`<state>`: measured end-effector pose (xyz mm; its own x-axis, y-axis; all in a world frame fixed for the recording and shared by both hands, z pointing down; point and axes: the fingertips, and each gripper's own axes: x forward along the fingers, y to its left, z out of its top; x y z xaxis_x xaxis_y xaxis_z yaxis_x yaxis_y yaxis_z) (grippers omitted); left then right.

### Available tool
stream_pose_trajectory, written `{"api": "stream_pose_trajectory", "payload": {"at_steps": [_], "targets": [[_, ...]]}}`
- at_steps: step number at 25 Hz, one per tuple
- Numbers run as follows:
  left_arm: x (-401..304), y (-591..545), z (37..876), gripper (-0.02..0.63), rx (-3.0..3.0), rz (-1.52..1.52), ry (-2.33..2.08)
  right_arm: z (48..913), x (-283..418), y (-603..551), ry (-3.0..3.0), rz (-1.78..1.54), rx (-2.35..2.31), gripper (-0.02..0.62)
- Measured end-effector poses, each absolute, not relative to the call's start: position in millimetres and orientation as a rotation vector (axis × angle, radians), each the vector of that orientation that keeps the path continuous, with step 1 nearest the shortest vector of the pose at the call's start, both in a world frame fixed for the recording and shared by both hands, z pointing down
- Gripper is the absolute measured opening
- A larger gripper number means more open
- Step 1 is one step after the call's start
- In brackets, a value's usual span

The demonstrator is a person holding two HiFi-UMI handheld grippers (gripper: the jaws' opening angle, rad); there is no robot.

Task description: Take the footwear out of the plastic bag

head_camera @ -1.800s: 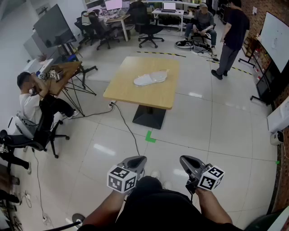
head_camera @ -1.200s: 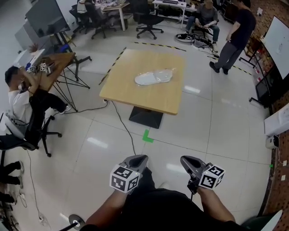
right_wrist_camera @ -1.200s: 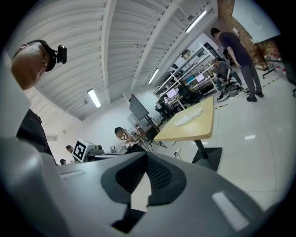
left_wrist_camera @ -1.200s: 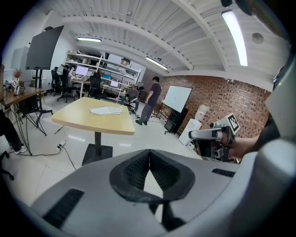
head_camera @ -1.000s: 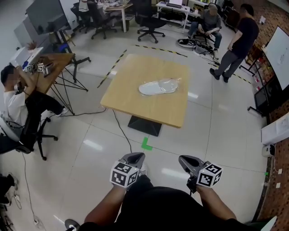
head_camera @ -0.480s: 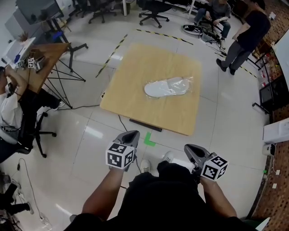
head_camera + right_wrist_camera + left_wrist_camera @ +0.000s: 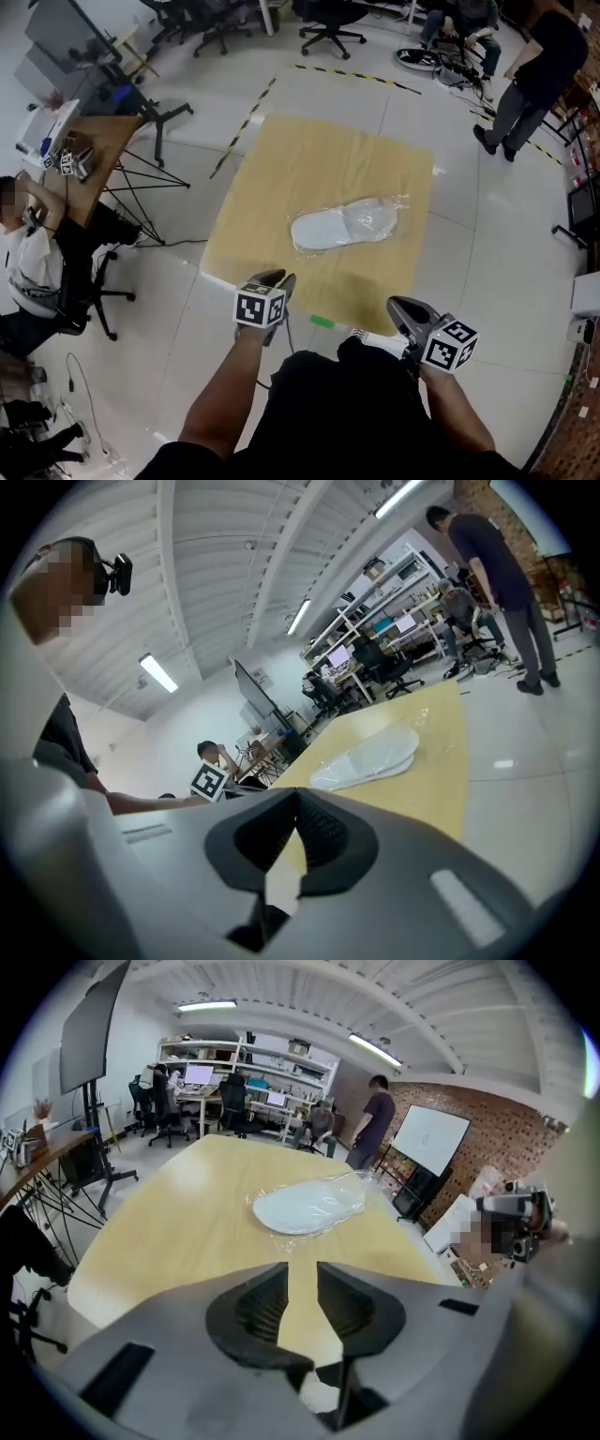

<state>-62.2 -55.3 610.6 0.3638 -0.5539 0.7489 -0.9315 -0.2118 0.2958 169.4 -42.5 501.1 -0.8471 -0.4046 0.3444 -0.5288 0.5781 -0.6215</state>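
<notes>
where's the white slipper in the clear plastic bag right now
In the head view the white slipper lies flat inside its clear plastic bag near the middle of the light wooden table, slightly right of centre, toe end pointing left.

Head view overhead, gripper views low, all sharing table [image 7: 319, 169]

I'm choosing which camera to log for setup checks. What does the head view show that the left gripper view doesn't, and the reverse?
Only the head view: the left gripper and right gripper seen together from above, and the green tape mark on the floor.
Only the left gripper view: its own jaws head-on, opening with nothing between them, and the ceiling lights.
Both: the wooden table with the white slipper still inside its clear plastic bag, untouched.
</notes>
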Motion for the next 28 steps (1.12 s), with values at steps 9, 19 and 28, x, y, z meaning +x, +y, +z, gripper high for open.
{"api": "stream_pose_trajectory", "payload": {"at_steps": [9, 19, 28], "targets": [[-64.0, -98.4, 652.1, 0.124, 1.813, 0.831, -1.239, 526.9, 158.4, -84.5, -2.587, 1.207, 0.703, 0.002], [-75.5, -99.3, 665.5, 0.014, 1.998, 0.942, -1.037, 538.1, 134.9, -105.7, -2.500, 1.201, 0.914, 0.002], [-138.5, -83.2, 659.7, 0.011, 2.102, 1.122, -0.957, 562.4, 141.1, -134.6, -2.377, 1.188, 1.064, 0.003]]}}
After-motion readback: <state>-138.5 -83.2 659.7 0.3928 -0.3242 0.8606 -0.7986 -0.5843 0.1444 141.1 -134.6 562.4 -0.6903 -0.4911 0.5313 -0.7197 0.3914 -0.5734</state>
